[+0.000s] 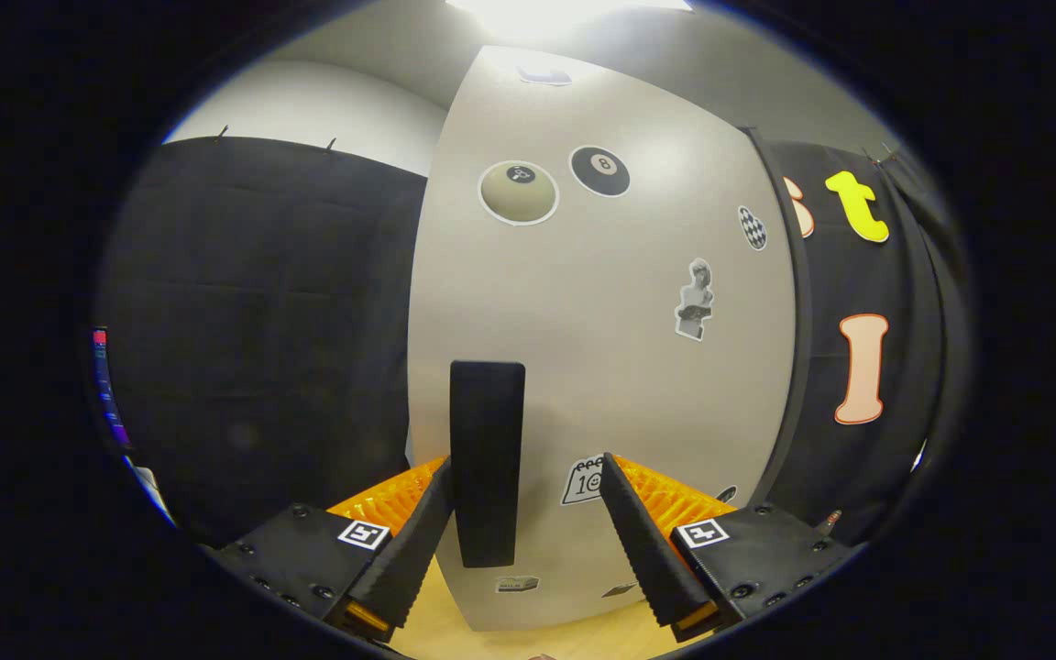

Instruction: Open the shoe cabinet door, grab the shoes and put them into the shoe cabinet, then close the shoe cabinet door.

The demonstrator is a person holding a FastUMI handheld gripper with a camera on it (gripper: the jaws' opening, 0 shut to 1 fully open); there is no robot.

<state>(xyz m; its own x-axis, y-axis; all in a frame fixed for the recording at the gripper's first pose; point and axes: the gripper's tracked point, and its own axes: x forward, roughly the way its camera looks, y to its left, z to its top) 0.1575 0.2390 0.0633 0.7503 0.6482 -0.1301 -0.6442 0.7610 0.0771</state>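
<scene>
The gripper (528, 513) sits low in the centre of the frame, fingers spread wide, and the black handle (488, 463) stands upright between them. It's much closer to the left finger (413, 541), touching it or just beside it; I can't tell which. The right finger (643, 541) is clearly apart from it, so nothing is clamped.

The door (601, 348) takes up the centre and right of the frame, pale grey and dotted with stickers (599, 170). Black cloth (262, 321) hangs at the left, and a strip of wood floor (455, 628) shows at the bottom.

My read: this is a door step, opening or closing. Whether the shoes are already inside, I can't say. The door's left edge stands against the cloth with no cabinet body visible there, so it may be partly swung, but that's a guess.

Next move calls for centring on the handle, then closing both fingers before any pull or push. A one-sided contact could slip off.
</scene>
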